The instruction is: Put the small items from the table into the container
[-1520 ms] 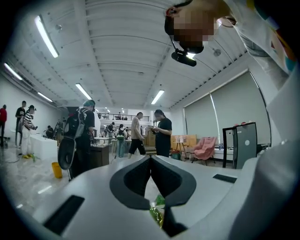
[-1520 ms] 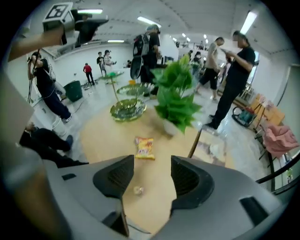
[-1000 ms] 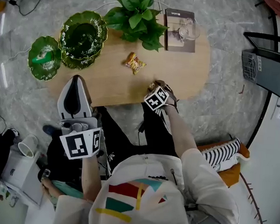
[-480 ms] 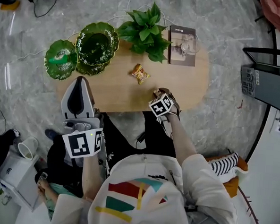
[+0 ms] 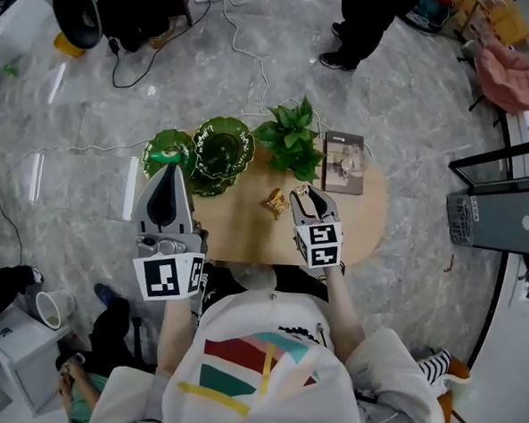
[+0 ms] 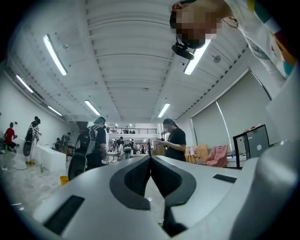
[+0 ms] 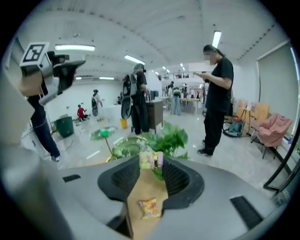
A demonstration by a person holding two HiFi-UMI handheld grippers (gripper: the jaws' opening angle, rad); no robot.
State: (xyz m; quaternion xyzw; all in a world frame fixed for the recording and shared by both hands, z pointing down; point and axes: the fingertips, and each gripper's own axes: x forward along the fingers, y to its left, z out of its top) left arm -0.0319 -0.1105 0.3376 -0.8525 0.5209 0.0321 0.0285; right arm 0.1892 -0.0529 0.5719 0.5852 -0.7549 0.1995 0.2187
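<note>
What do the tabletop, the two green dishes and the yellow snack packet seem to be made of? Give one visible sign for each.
Tabletop: wood or wood-look laminate, matte; pale, even tan surface.
Green dishes: probably glazed ceramic or glass; glossy with bright highlights and wavy rims.
Snack packet: thin plastic or foil film; crinkled, printed yellow and red.

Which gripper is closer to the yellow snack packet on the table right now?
Right. The right gripper, shut on a small wrapped sweet, is just beside the snack packet; the left gripper is over the table at its left end, near the green dishes.
</note>
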